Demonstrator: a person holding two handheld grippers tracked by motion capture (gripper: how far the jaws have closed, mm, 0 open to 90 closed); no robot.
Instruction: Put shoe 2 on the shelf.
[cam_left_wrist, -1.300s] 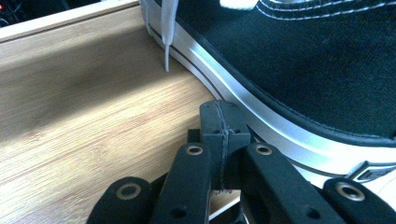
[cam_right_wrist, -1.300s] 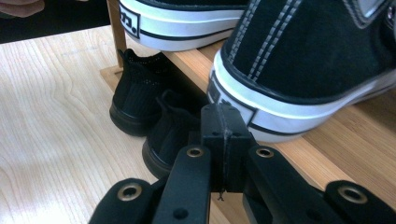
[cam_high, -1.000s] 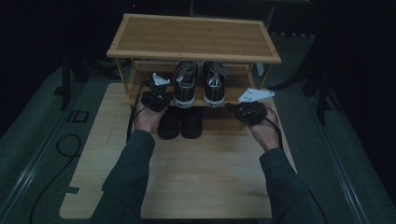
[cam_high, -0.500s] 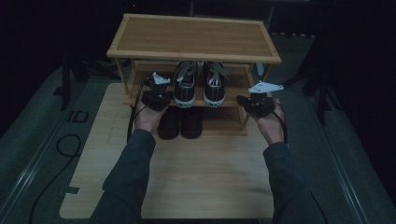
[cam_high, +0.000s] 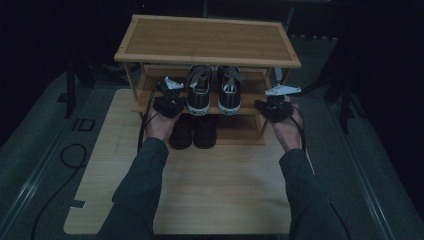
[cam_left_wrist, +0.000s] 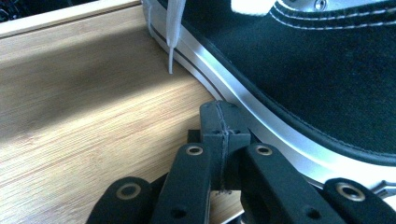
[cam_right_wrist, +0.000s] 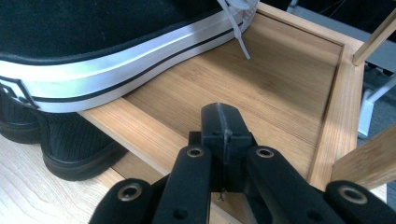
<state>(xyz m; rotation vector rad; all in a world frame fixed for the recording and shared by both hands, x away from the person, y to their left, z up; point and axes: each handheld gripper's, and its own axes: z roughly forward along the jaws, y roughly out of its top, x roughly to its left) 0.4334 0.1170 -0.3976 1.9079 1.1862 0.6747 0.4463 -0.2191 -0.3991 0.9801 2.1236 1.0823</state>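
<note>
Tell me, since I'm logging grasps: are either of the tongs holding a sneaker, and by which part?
Nothing is held. The left tongs are shut empty beside the left sneaker; the right tongs are shut empty over the middle shelf.

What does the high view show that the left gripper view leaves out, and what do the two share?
The high view takes in the whole shoe rack, its top board, the second sneaker, two black shoes on the bottom shelf, the right gripper and both forearms.

The left gripper view gives the close detail: the left gripper with its jaws shut, right beside the left sneaker's white sole stripe, and a loose lace end.

Both show the left sneaker on the wooden middle shelf.
</note>
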